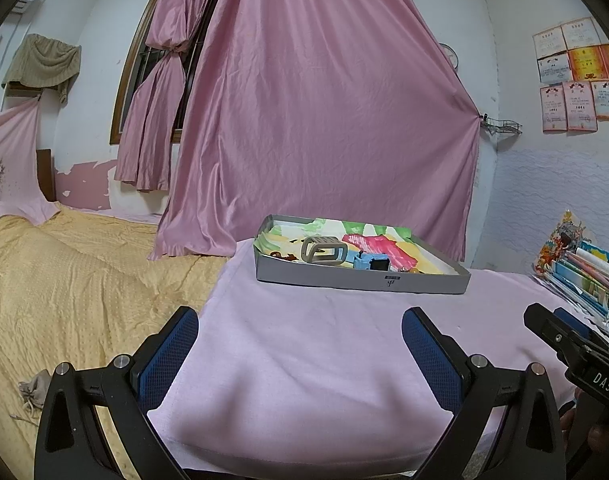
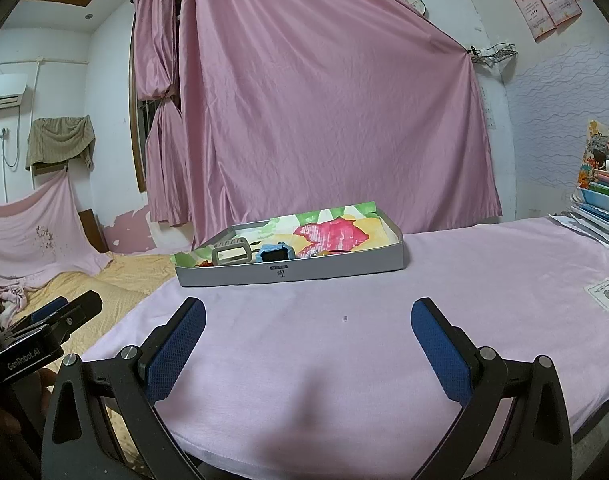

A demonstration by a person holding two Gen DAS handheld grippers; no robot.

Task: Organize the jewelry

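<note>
A shallow grey cardboard tray [image 1: 360,279] [image 2: 292,274] with a colourful floral lining sits on a table covered in pink cloth [image 1: 304,344]. Inside it lie a beige watch band [image 1: 323,255] [image 2: 230,255], a blue smartwatch [image 1: 371,262] [image 2: 275,255] and small red-orange trinkets [image 1: 284,257] [image 2: 324,254]. My left gripper [image 1: 300,314] hovers open over the cloth, well short of the tray. My right gripper [image 2: 308,306] is also open, nothing between its blue pads, at a similar distance from the tray. Each gripper shows at the edge of the other's view.
A bed with a yellow quilt [image 1: 76,292] lies left of the table, a small beige pouch [image 1: 34,390] on it. Stacked books and papers [image 1: 584,276] [image 2: 604,200] crowd the table's right end. A white card [image 2: 604,294] lies on the cloth. Pink curtains [image 1: 324,120] hang behind.
</note>
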